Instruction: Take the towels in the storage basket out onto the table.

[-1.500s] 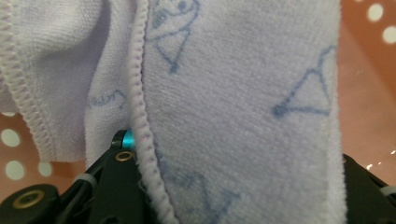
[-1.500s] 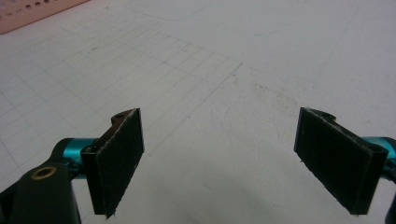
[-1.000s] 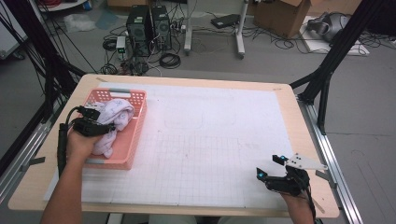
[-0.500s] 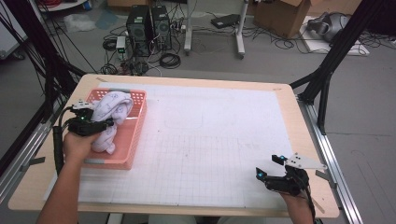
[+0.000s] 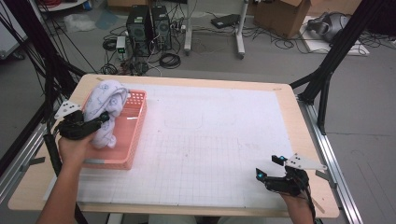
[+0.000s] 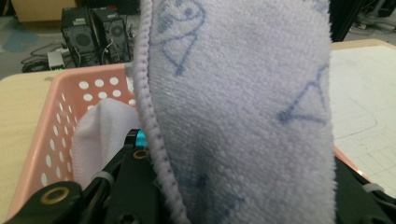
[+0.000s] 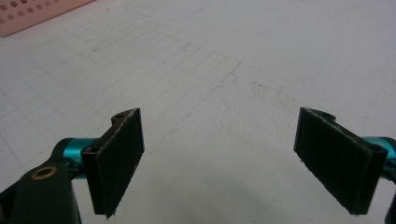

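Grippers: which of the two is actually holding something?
The left gripper, over the pink basket, is clamped on a pale towel. The right gripper has wide-open jaws with nothing between.

One pink basket (image 5: 133, 135) is sitting at the left of the bench (image 5: 219, 88), and one pale lilac towel (image 5: 106, 112) with blue drawings is hanging over it. One white gridded mat (image 5: 210, 154) is covering the bench top. Two grippers are showing: the left gripper (image 5: 100, 117) at the towel and the right gripper (image 5: 270, 167) at the near right. On the floor beyond, two black computer towers (image 5: 148, 25) are standing side by side, and one cardboard box (image 5: 278, 11) is sitting at the far right.
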